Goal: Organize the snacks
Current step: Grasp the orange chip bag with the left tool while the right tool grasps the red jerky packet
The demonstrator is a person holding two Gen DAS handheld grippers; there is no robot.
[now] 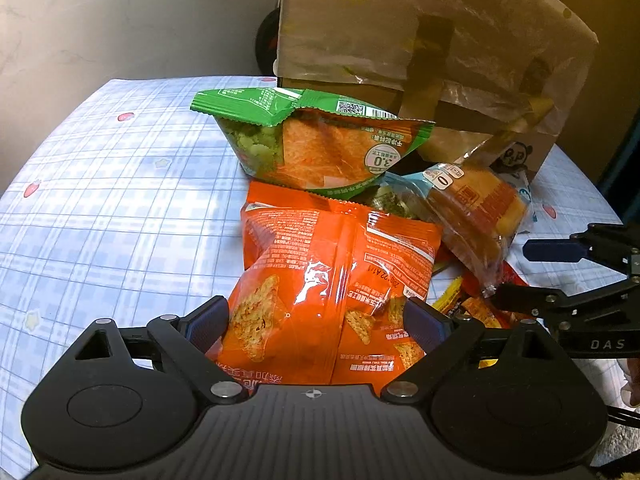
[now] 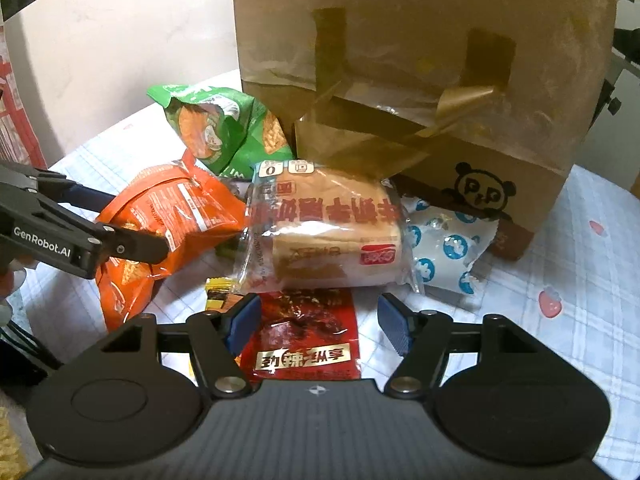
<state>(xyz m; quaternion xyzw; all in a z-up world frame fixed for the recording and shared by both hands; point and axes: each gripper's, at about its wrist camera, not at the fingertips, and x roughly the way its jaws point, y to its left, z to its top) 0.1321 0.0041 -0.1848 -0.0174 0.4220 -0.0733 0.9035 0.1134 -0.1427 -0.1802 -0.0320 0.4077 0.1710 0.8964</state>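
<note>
Orange chip bag (image 1: pixel 320 292) sits between the spread left tool (image 1: pixel 316 320), seemingly unpinched; right tool (image 2: pixel 318 322), released, straddles a red packet (image 2: pixel 308 336). Next: closing to grasp.

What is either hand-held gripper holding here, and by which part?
Nothing is clearly held. The left hand-held gripper stands wide around the orange chip bag's lower end; the right hand-held gripper is open over the red packet.

Setting: a home, probably a living or dining corner. Evidence: a table under a blue plaid cloth (image 1: pixel 100 200) printed with strawberries and stars; behind it a plain pale wall (image 1: pixel 120 20); on the cloth a brown paper carrier bag (image 2: pixel 420 60) with packaged snacks heaped in front.
</note>
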